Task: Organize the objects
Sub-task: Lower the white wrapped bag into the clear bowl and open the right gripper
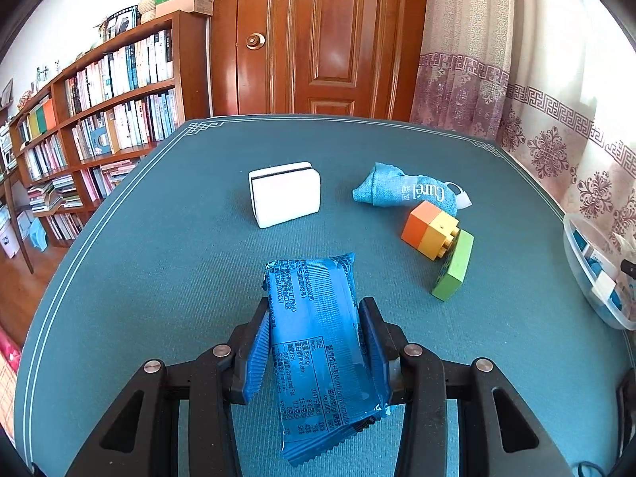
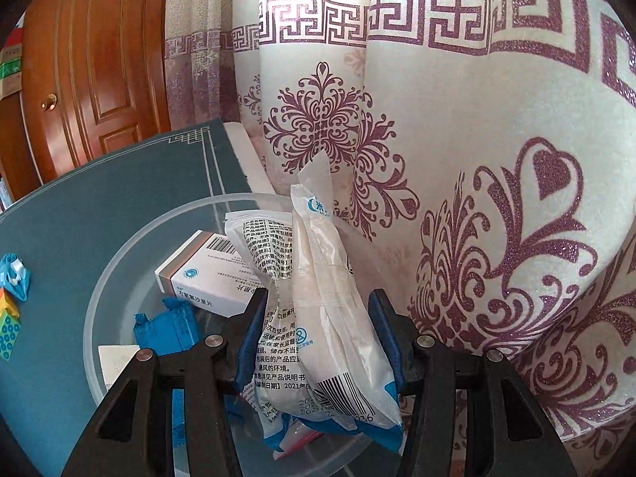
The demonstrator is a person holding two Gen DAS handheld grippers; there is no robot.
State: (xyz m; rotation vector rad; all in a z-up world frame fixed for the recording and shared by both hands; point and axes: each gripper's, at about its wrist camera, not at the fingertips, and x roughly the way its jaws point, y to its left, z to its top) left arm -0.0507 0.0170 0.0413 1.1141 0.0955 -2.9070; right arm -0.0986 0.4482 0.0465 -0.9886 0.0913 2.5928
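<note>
My left gripper [image 1: 316, 324] is shut on a blue snack packet [image 1: 318, 342], held just above the teal table mat [image 1: 159, 258]. On the mat ahead lie a white box [image 1: 284, 194], a blue cloth pouch [image 1: 405, 192], and an orange-yellow block [image 1: 429, 228] leaning on a green block [image 1: 455, 266]. My right gripper [image 2: 318, 318] is shut on a white plastic medical packet [image 2: 330, 302], held over a clear plastic bowl [image 2: 119, 278]. Inside the bowl are a white medicine box [image 2: 210, 274] and a blue packet [image 2: 167, 330].
The clear bowl [image 1: 588, 278] sits at the table's right edge, close to a patterned curtain [image 2: 477, 159]. A wooden door [image 1: 318, 39] stands beyond the far table edge, with a bookshelf [image 1: 99, 119] to the left. The pouch [image 2: 16, 278] and blocks [image 2: 8, 326] lie left of the bowl.
</note>
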